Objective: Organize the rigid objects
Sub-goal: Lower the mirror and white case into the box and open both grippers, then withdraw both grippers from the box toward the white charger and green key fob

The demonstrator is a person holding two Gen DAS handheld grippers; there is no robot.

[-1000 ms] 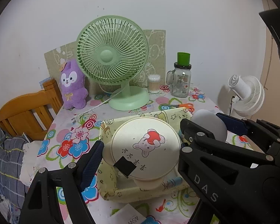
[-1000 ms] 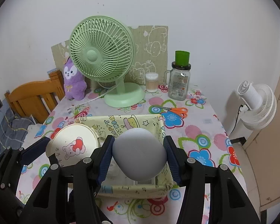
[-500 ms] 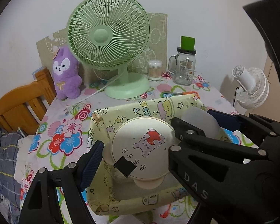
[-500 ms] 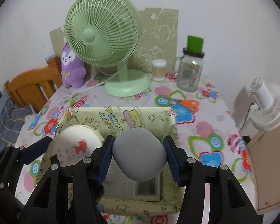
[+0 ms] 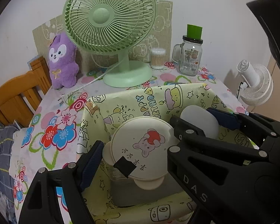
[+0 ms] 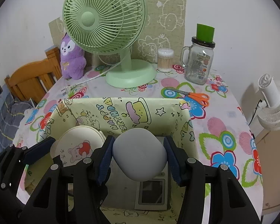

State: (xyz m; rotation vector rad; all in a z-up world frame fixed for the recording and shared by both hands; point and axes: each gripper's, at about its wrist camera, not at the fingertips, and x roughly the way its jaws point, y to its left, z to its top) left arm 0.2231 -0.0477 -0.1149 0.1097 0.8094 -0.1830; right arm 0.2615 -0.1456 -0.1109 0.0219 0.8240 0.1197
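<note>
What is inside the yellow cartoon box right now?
On the box floor lies a white device with a screen. The held round container and grey object hang over it, covering the remaining floor.

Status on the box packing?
Done: a white device already lies in the yellow box. In hand: left claw holds the cream lid, right claw the grey pod, both over the box, unreleased. Left: scissors on the table.

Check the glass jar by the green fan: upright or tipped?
Upright. The glass jar stands on its base on the tablecloth, black lid on top, with a green cup on it.
</note>
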